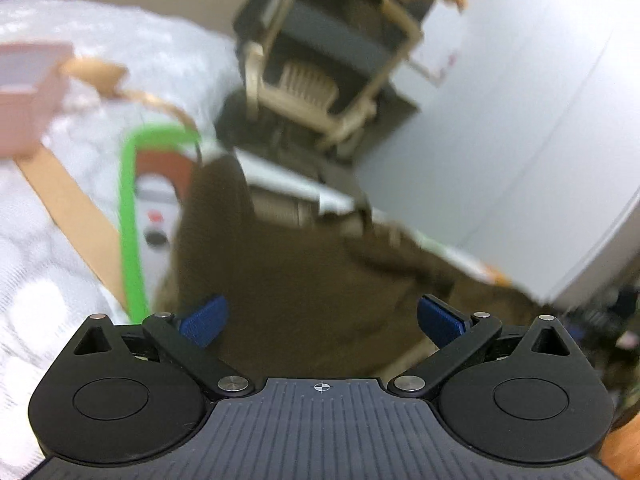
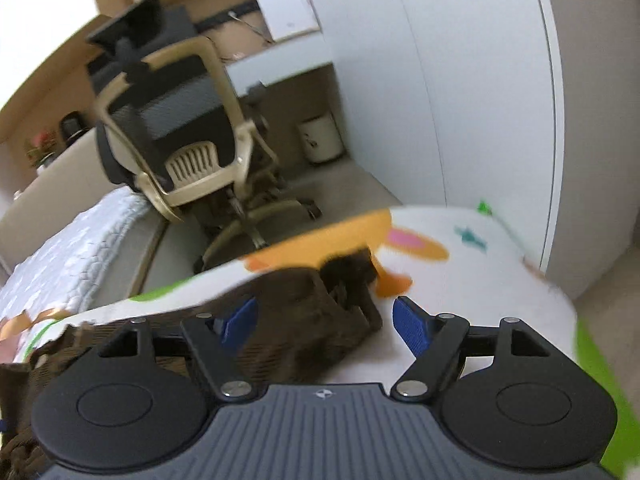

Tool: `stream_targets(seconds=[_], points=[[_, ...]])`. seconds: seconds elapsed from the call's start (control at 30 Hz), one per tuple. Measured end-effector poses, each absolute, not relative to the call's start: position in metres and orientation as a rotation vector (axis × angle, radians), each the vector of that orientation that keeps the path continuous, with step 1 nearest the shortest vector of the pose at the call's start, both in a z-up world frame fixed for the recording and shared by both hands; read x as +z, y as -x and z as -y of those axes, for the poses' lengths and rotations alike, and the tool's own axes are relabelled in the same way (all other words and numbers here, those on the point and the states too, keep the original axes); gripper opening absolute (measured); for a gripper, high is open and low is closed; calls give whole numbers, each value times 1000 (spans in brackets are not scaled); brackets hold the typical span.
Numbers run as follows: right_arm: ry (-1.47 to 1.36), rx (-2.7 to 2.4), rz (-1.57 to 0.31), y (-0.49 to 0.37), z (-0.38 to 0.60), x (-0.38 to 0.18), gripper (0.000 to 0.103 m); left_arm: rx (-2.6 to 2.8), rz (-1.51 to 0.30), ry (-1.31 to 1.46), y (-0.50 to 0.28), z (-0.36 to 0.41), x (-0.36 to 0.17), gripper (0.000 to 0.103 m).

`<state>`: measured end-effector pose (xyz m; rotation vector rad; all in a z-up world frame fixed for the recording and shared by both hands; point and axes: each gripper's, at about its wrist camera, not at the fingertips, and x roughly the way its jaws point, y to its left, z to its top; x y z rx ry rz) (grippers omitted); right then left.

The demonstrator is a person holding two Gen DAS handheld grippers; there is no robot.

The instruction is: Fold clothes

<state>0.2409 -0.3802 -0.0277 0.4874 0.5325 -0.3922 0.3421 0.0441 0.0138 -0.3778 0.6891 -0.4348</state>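
Left gripper (image 1: 319,322) nearest lens, jaws spread wide, nothing between blue pads (image 1: 204,320). Brown garment (image 1: 288,280) lies just ahead and below, spread over patterned surface; view motion-blurred. Right gripper (image 2: 320,322) jaws also wide, empty; bunched edge of brown garment (image 2: 316,320) sits between and partly in front of left pad, on white cartoon-print sheet (image 2: 472,272). Beige office chair (image 2: 180,132) beyond, white wardrobe (image 2: 460,80) to right.
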Motion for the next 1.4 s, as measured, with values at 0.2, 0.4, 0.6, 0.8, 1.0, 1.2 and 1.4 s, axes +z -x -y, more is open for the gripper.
stream_targets(seconds=[0.2,0.4,0.6,0.8,1.0,1.2,1.4], points=[[-338,-138,-470,-286,320,22,11,-296,-549,270,-318,-72,51,103],[-39,304,-372,-329,164,111,11,-322,-563,226,-312,-80,49,103],[86,506,-498,-387,60,69,11,-404,-566,234,-287,-90,46,103],[6,576,-520,-392,64,60,55,-536,-569,226,-282,-81,52,103],[-65,431,-408,-357,141,80,68,-717,-544,233,-324,-37,51,103],[-116,310,-544,-339,188,33,68,-479,-689,340,-411,-43,1,103],[-14,263,-635,-332,193,-6,60,-381,-699,347,-408,-76,11,103]])
